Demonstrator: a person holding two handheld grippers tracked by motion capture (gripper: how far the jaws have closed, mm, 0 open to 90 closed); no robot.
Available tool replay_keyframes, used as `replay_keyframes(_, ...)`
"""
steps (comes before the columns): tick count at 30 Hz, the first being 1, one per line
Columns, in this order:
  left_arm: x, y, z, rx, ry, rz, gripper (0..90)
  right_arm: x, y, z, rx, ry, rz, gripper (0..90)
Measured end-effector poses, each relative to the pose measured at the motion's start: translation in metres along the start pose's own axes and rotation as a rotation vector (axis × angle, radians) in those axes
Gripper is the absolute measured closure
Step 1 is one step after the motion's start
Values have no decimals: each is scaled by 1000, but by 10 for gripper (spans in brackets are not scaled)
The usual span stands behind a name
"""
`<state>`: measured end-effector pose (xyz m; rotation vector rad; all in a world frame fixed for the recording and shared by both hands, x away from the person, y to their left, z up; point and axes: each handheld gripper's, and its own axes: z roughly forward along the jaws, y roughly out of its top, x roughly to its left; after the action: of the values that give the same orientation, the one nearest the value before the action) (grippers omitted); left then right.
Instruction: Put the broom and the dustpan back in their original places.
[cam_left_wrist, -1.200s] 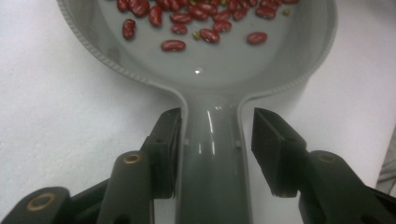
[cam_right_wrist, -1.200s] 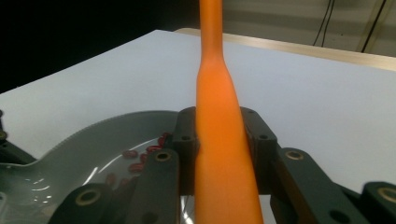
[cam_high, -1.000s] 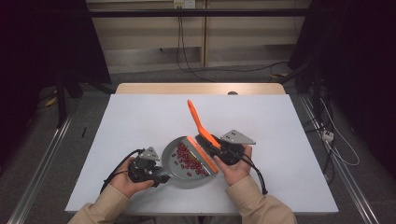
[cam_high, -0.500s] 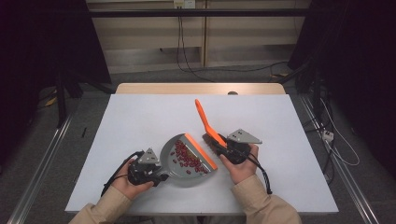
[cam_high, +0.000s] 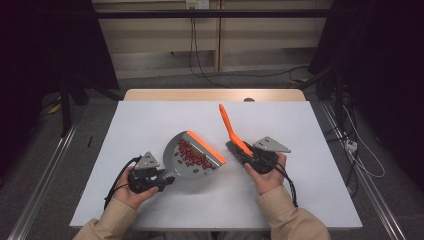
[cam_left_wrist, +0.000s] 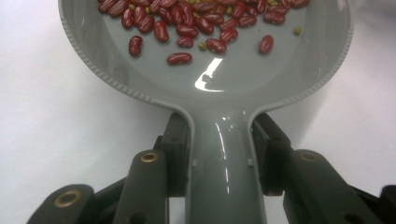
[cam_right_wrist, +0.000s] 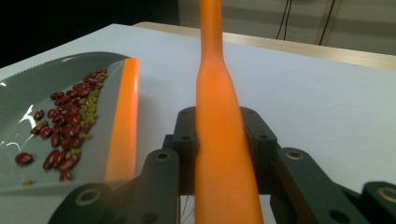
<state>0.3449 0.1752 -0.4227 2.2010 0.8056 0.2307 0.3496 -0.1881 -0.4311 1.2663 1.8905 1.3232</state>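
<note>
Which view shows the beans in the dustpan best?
The left gripper view: red beans lie close and sharp in the dustpan. The right gripper view shows them side-on; the high view, small specks.

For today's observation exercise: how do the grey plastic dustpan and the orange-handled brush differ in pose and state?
The grey plastic dustpan holds red beans; the orange-handled brush carries none. The dustpan's handle points towards the person; the brush's handle slants up and away. Shared: each is clamped by its handle, in the left gripper and right gripper.
</note>
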Motion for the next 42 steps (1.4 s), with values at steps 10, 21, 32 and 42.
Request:
replay_keyframes(10, 15, 1, -5, -17, 68, -74, 631, -21, -3, -11, 2, -43, 10, 713)
replay_keyframes(21, 30, 0, -4, -20, 131, -140, 631, -43, -7, -25, 3, -86, 27, 713)
replay_keyframes(32, 46, -8, -5, -7, 206, -214, 631, -58, -10, -34, -6, -127, 42, 713)
replay_keyframes(42, 56, -15, -7, 14, 251, -269, 631, -73, -12, -43, -2, -167, 47, 713)
